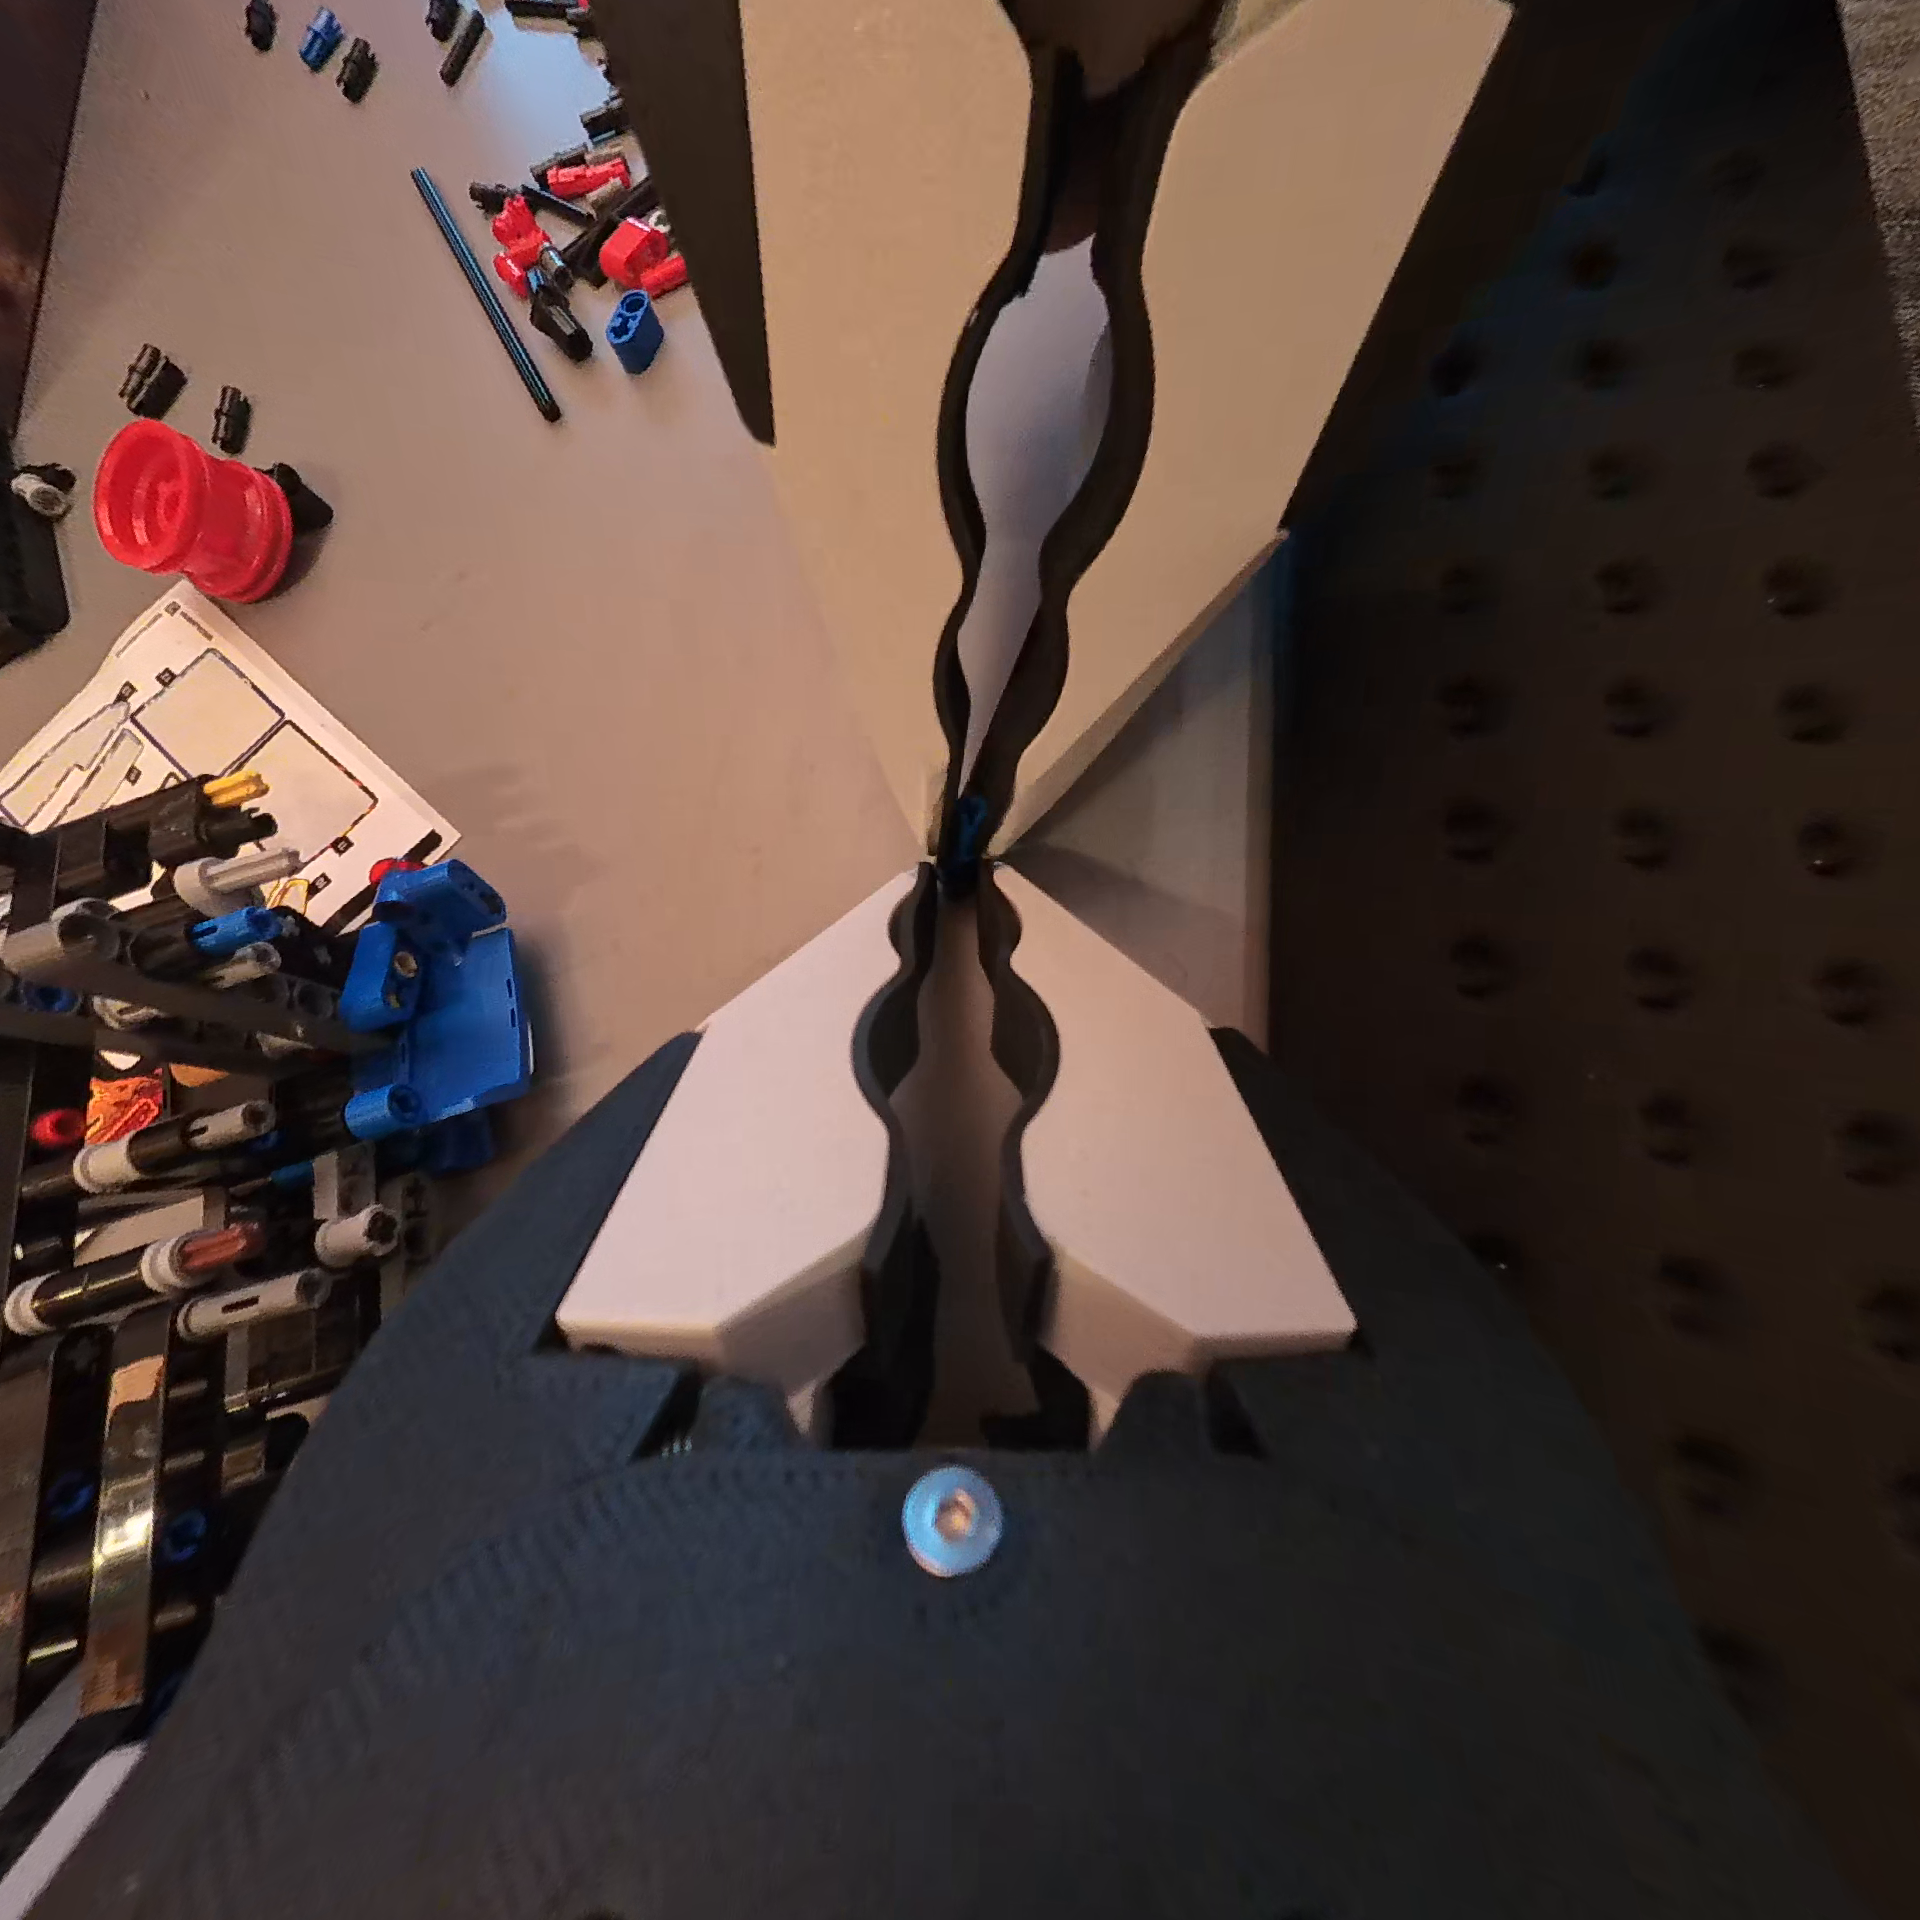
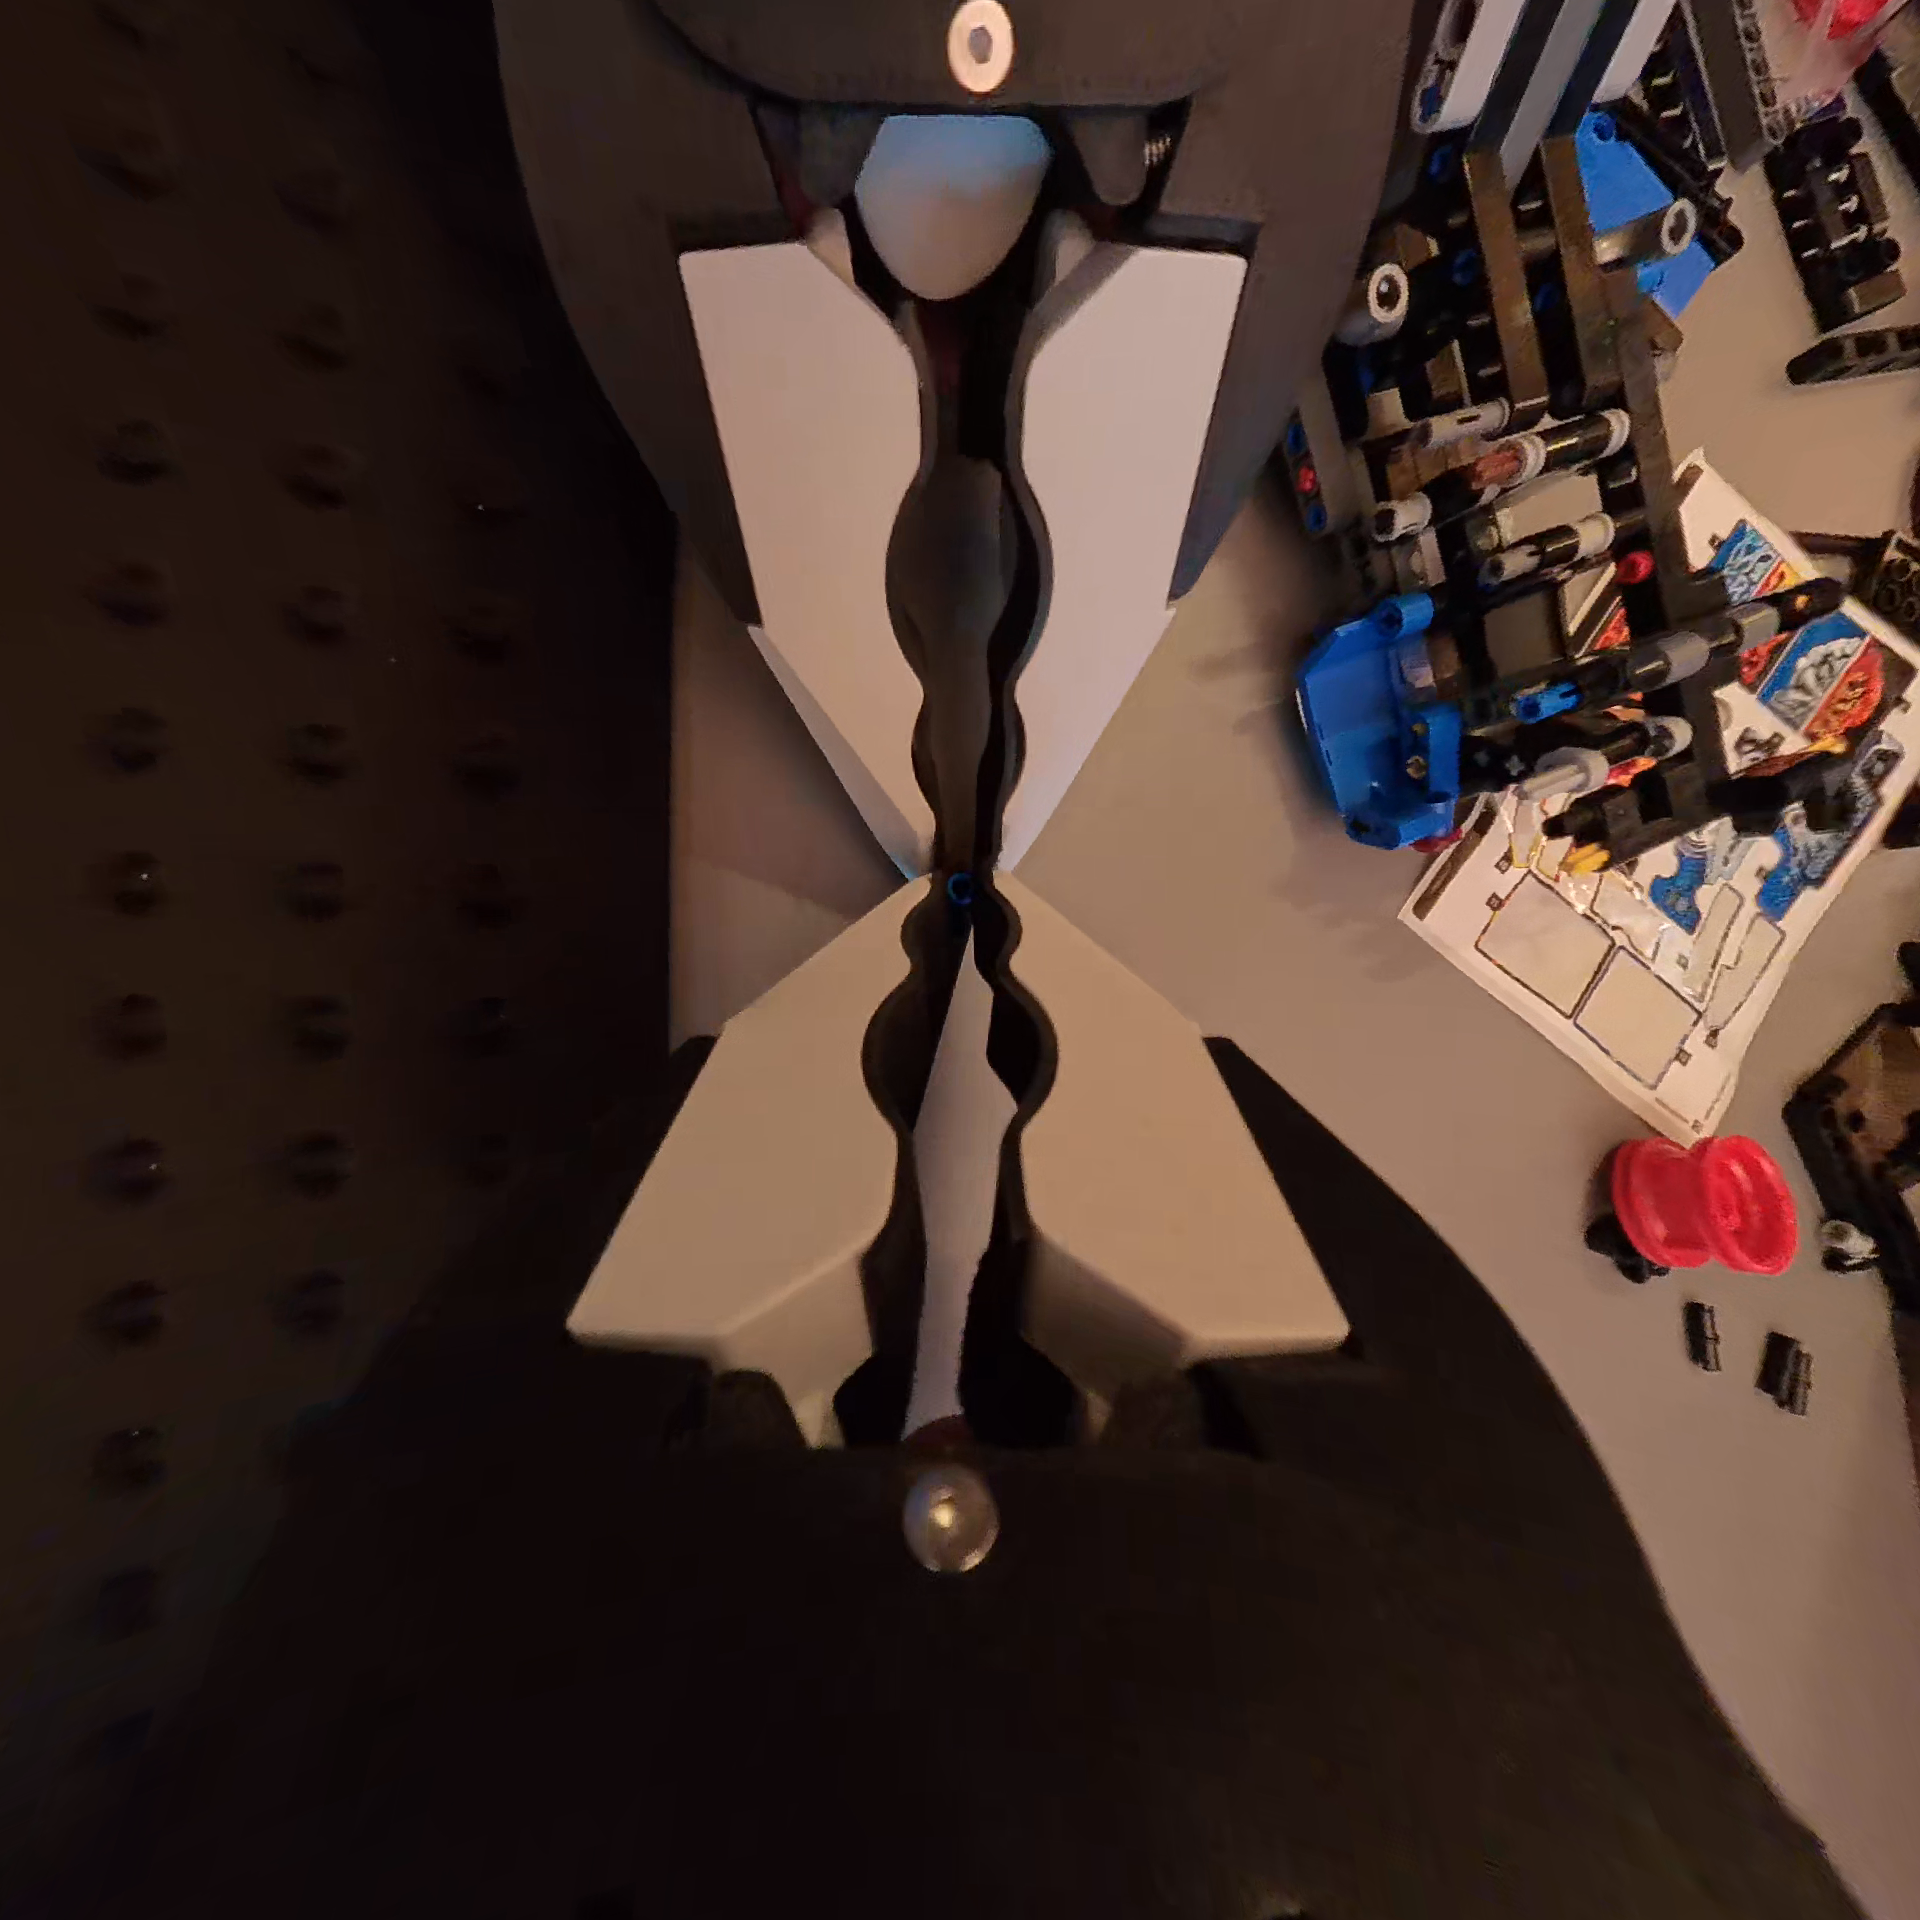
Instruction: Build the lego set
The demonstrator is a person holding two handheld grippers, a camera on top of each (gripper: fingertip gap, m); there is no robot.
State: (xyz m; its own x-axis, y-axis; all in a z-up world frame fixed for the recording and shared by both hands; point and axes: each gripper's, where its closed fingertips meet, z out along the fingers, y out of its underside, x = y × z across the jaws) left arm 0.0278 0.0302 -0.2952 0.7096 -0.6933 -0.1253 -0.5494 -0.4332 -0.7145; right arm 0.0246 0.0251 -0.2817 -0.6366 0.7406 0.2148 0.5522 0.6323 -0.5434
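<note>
My left gripper [image 1: 961,883] and right gripper [image 2: 961,914] meet tip to tip above the grey table [image 1: 623,675]. Both are shut. A small blue pin [image 1: 968,831] sits pinched where the two pairs of tips meet; it also shows in the right wrist view [image 2: 958,888]. It lies mostly in the right gripper's tips and reaches into the left one's. The partly built blue and black model [image 1: 416,997] lies beside the grippers on the table, and shows in the right wrist view [image 2: 1382,717] too.
A sticker sheet [image 1: 260,727] [image 2: 1621,987] lies under the model's end. A red wheel hub [image 1: 192,514] [image 2: 1704,1205] and loose red, black and blue pieces [image 1: 592,239] lie on the table. A black perforated board [image 1: 1610,831] [image 2: 260,831] borders the table. The grippers are tip to tip, or close to it. The red wheel hub [image 1: 192,514] is about equally far from each gripper, around 20 cm. My right wrist view [image 2: 1696,1184] looks at it from another angle.
</note>
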